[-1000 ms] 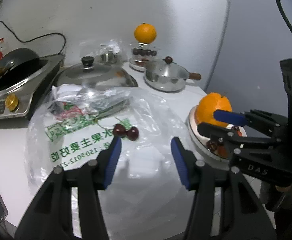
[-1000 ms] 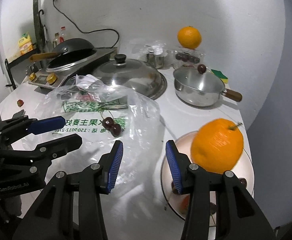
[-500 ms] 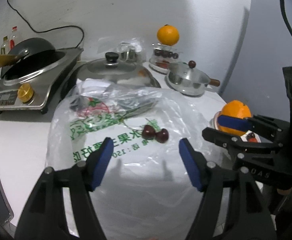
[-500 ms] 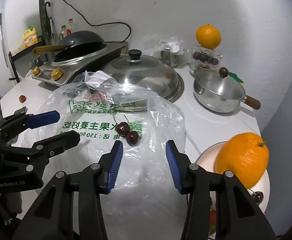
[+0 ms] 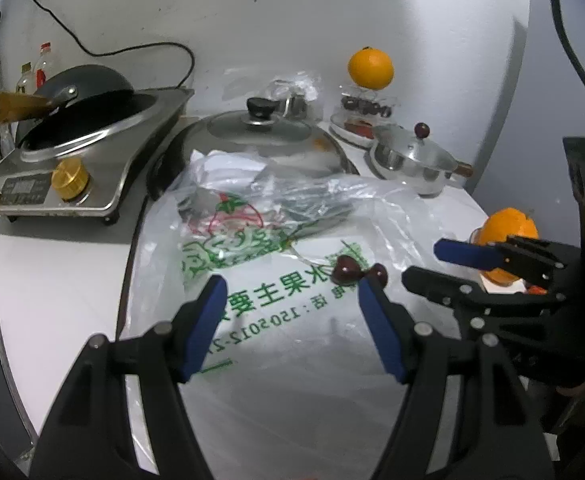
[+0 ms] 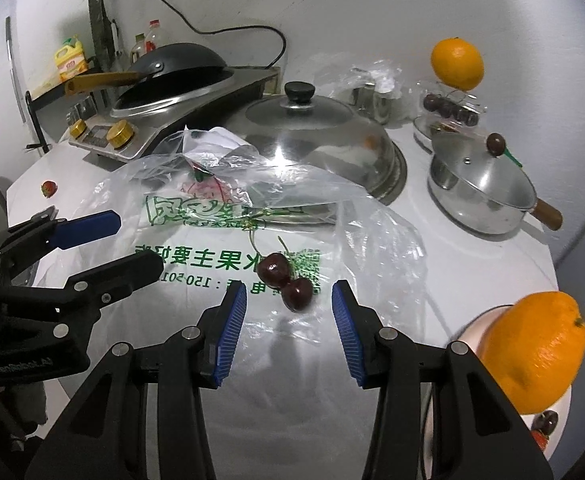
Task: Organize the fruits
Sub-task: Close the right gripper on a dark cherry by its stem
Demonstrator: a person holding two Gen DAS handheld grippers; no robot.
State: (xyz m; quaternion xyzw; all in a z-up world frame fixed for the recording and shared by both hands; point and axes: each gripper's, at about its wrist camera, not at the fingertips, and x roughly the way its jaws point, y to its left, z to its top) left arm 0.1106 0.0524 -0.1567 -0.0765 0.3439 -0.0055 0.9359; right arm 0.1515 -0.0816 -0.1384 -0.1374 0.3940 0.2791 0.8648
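Observation:
Two dark red cherries (image 6: 286, 280) joined by stems lie on a clear plastic bag (image 6: 220, 240) with green print. They also show in the left wrist view (image 5: 348, 272). My right gripper (image 6: 288, 320) is open, just short of the cherries, with its jaws on either side of them. My left gripper (image 5: 292, 320) is open and empty over the bag, left of the cherries. An orange (image 6: 536, 348) sits on a plate (image 6: 476, 324) at the right with small fruits beside it.
A large pot lid (image 6: 316, 136), a small lidded saucepan (image 6: 480, 188), a wok on an induction cooker (image 6: 172, 76), and a second orange (image 6: 457, 63) atop a clear box of cherries stand behind. A strawberry (image 6: 49, 188) lies at the far left.
Both grippers swung left, away from the plate with the orange, toward the bag. The right gripper now frames the cherries. The left jaws opened wider.

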